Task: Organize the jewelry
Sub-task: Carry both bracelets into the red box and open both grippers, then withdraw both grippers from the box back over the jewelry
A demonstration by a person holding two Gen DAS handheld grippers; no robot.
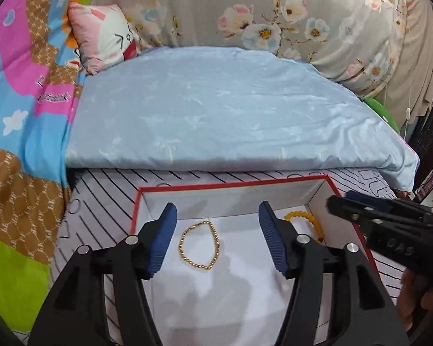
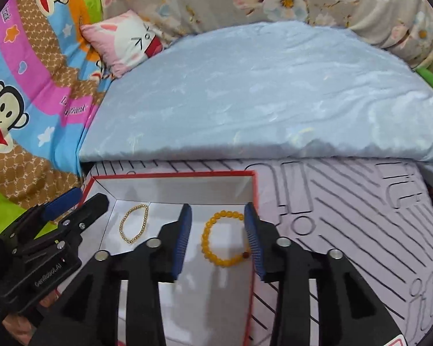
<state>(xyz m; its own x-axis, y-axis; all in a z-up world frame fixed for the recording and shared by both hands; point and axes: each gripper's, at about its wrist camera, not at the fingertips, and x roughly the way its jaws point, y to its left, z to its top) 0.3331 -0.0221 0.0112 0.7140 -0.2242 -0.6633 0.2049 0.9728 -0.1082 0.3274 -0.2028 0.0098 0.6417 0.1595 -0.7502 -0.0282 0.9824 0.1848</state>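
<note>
A shallow white box with a red rim (image 1: pixel 231 185) (image 2: pixel 173 174) lies on the striped sheet. On its floor rest a thin gold bead bracelet (image 1: pixel 199 245) (image 2: pixel 133 223) at the left and a chunky amber bead bracelet (image 2: pixel 223 238) (image 1: pixel 303 219) at the right. My left gripper (image 1: pixel 218 216) hovers over the gold bracelet, jaws open, pads clear of the beads. Over the amber bracelet my right gripper (image 2: pixel 218 216) stands open too, the beads lying loose between its blue fingers (image 2: pixel 184 225). Each gripper also shows in the other's view, the right gripper (image 1: pixel 343 200) from the left wrist and the left gripper (image 2: pixel 80 199) from the right wrist.
A folded light-blue quilt (image 1: pixel 231 106) lies just behind the box. A pink cat cushion (image 1: pixel 106 34) and a bright cartoon blanket (image 1: pixel 23 101) sit at the left, floral bedding (image 1: pixel 274 8) at the back. A hand (image 1: pixel 421 297) grips the right tool.
</note>
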